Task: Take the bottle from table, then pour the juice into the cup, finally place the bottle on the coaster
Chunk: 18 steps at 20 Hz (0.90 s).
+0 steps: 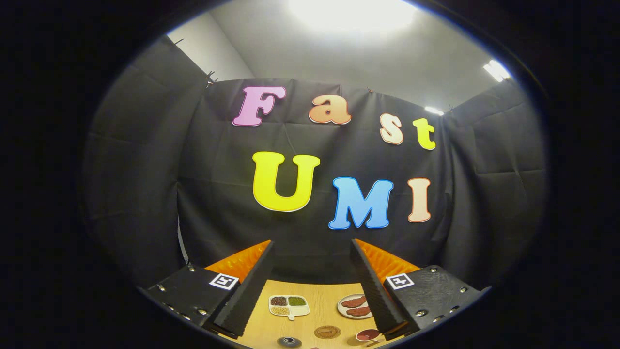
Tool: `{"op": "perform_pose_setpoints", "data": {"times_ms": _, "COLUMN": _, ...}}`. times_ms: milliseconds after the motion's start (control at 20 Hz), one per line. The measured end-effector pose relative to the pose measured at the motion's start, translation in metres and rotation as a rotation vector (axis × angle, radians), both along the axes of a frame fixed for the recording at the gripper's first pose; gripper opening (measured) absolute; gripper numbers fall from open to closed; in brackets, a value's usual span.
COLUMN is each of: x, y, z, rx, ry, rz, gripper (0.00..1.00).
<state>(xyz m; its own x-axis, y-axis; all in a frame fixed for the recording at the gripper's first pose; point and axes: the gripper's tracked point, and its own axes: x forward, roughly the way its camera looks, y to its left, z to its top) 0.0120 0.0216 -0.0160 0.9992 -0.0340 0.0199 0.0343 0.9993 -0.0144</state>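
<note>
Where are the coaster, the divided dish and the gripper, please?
coaster [327, 332]: gripper view, its centre.
divided dish [289, 306]: gripper view, central divider.
gripper [310, 278]: gripper view, open gap between fingertips.

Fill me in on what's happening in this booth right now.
A person is holding the tongs up above a wooden table, open and gripping nothing. Between and below the fingers lie a divided tray of grains, a plate of meat slices, a round coaster, a small cup and a dark round object. Nothing has been picked up yet.
</note>
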Motion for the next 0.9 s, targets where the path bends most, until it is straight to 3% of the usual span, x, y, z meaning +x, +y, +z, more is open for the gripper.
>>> {"op": "perform_pose_setpoints", "data": {"times_ms": 350, "x": -0.001, "y": 0.012, "z": -0.034, "rx": 0.067, "ry": -0.087, "rz": -0.012, "gripper": 0.95}}
{"op": "perform_pose_setpoints", "data": {"times_ms": 600, "x": 0.001, "y": 0.013, "z": -0.101, "rx": 0.075, "ry": -0.069, "rz": -0.031, "gripper": 0.95}}
{"op": "perform_pose_setpoints", "data": {"times_ms": 900, "x": 0.009, "y": 0.031, "z": -0.187, "rx": 0.057, "ry": -0.020, "rz": 0.002, "gripper": 0.95}}
